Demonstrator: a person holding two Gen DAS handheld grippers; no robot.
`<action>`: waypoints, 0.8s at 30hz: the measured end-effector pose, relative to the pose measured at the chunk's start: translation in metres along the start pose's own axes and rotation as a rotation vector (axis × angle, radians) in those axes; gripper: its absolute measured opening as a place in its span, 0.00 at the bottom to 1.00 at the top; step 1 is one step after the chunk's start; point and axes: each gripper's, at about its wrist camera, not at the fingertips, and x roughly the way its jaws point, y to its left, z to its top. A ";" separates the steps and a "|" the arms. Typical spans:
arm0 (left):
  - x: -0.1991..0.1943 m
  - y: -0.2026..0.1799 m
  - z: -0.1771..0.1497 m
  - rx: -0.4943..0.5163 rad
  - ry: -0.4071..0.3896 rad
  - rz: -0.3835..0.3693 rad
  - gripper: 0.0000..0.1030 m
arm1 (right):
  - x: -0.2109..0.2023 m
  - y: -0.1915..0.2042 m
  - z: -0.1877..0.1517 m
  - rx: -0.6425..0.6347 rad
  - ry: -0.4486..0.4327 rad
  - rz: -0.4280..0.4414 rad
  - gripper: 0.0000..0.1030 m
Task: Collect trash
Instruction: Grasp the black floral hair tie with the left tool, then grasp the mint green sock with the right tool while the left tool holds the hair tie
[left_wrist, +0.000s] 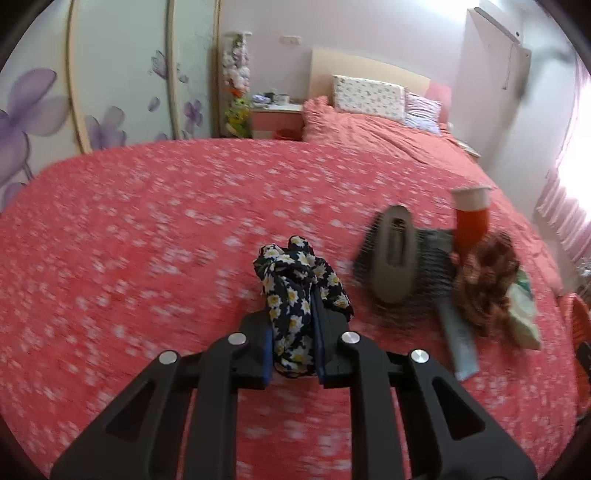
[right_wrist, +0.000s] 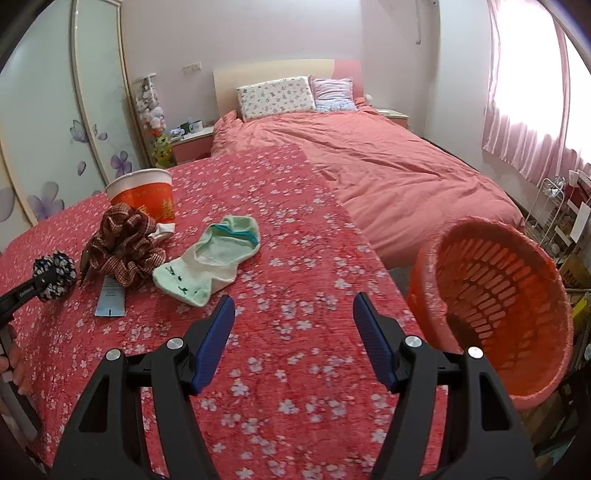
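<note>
My left gripper (left_wrist: 293, 308) is shut on a black scrunchie with a daisy print (left_wrist: 291, 258), which bulges out above its blue pads over the red floral bedspread (left_wrist: 147, 221). In the right wrist view the same scrunchie (right_wrist: 55, 273) shows at the far left in the left gripper's tip. To its right lie a hairbrush (left_wrist: 397, 254), a red paper cup (right_wrist: 144, 195), a brown scrunchie (right_wrist: 123, 247), a mint sock (right_wrist: 210, 258) and a blue tag (right_wrist: 110, 299). My right gripper (right_wrist: 294, 301) stands open over bare bedspread, with nothing between its fingers.
An orange slatted basket (right_wrist: 491, 302) stands tilted off the bed's right edge, beside my right gripper. A pink duvet (right_wrist: 388, 166) and pillows cover the far half of the bed. A nightstand (right_wrist: 192, 144) and wardrobe doors (right_wrist: 48, 129) are at the back left, with a wire rack at the right.
</note>
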 end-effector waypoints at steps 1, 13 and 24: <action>0.001 0.004 0.001 -0.006 0.004 0.009 0.17 | 0.001 0.003 0.000 -0.002 0.003 0.003 0.64; 0.024 0.026 0.001 -0.074 0.093 -0.016 0.30 | 0.029 0.038 0.012 -0.011 0.052 0.066 0.60; 0.030 0.030 0.000 -0.085 0.094 -0.024 0.31 | 0.067 0.053 0.023 0.031 0.132 0.058 0.54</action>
